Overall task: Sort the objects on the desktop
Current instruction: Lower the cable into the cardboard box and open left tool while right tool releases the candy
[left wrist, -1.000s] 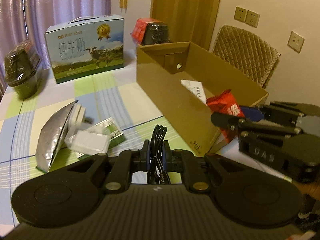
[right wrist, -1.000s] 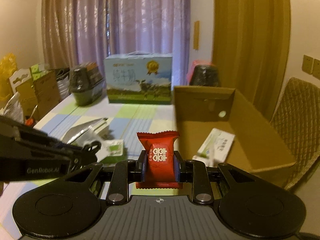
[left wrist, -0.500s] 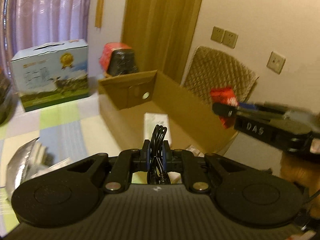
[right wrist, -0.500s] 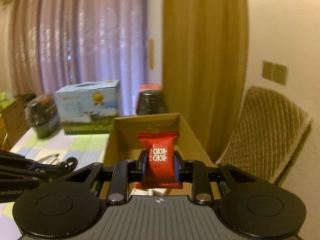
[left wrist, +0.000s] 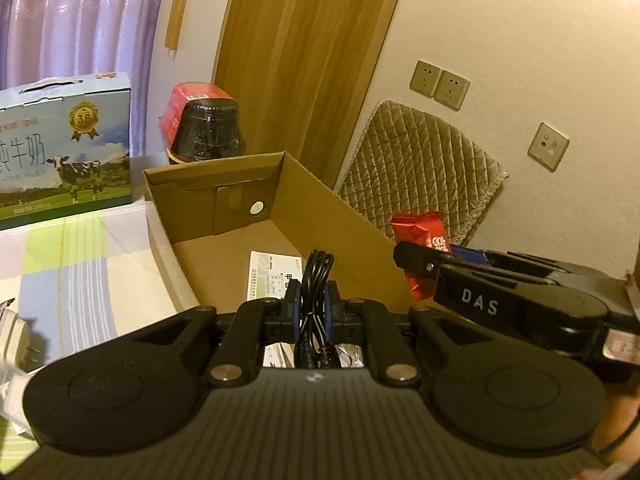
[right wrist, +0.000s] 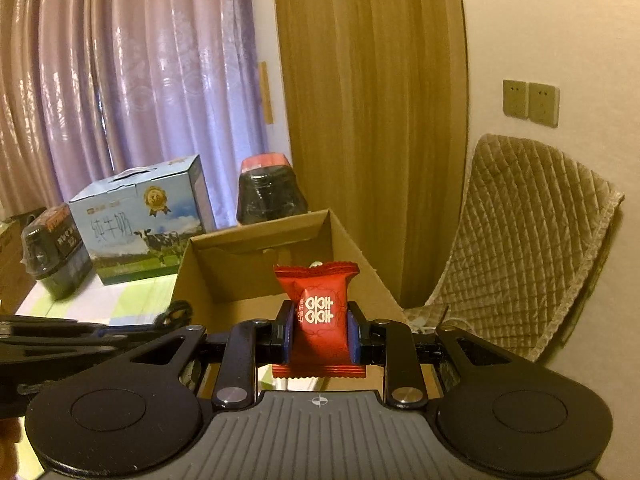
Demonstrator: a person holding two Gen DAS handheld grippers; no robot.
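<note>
Fingers (left wrist: pixel 293 308) of the left gripper (left wrist: pixel 311 310) are pinched on a bundled black cable (left wrist: pixel 316 280) at lower centre of the left wrist view, and over on the right wrist view the right gripper (right wrist: pixel 320 332) has its fingers (right wrist: pixel 354 338) clamped on a red candy packet (right wrist: pixel 320 312), dead centre of the frame. Both loads hang at the near end of the open cardboard box (left wrist: pixel 320 216), which fills the middle of the left view with a white printed packet (left wrist: pixel 272 276) already lying on its floor. The right gripper shows at the right edge of the left view, its packet poking up just outside the box's right wall, so that is the first worry: release from there and the candy looks likely to fall outside the wall, toward the quilted chair (right wrist: pixel 532 240), instead of inside. Second worry is the cable: it is a loose coil held only at its waist, and its plug ends dangle below the fingers, so it could snag on the near rim on the way in or uncoil and trail over the edge. Third, the two grippers sit close together at the lower right of the left view, and a hurried move could knock one against the other. Beyond the box, the blue milk carton (right wrist: pixel 148 224) and the dark wrapped tub (left wrist: pixel 206 128) stand on the checked worktop (left wrist: pixel 80 264), well apart from the action.
</note>
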